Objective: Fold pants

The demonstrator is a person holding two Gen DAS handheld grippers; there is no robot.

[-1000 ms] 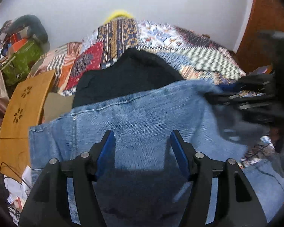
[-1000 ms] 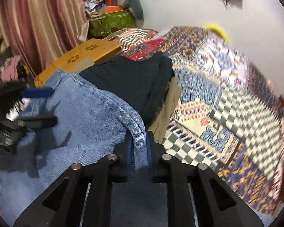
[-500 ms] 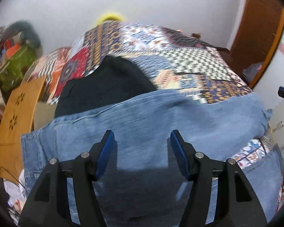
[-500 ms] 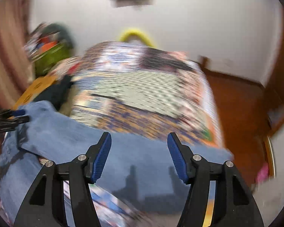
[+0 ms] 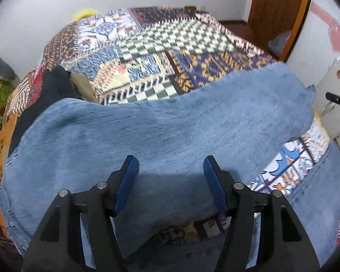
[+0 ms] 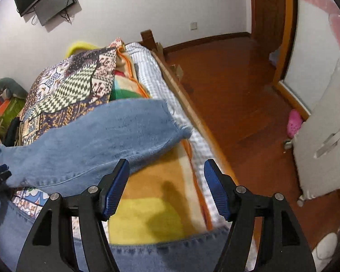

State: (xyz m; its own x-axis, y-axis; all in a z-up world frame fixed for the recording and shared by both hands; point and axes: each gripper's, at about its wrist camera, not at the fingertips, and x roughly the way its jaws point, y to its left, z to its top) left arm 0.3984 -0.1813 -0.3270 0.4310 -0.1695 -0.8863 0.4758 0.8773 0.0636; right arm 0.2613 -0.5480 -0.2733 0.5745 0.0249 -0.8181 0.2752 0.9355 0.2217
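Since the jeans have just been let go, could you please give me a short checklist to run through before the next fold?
1. Right gripper free of cloth: ok; its jaws have just been opening and nothing lies between them.
2. Left gripper free of cloth: ok; jaws apart above the denim, not pinching it.
3. Jeans lying flat: not ok; one leg is thrown over, rumpled.
4. Frayed hem on the bed: ok, though near the edge.
5. Dark garment clear of the jeans: not ok; the denim overlaps it.
6. Waistband aligned: cannot tell.
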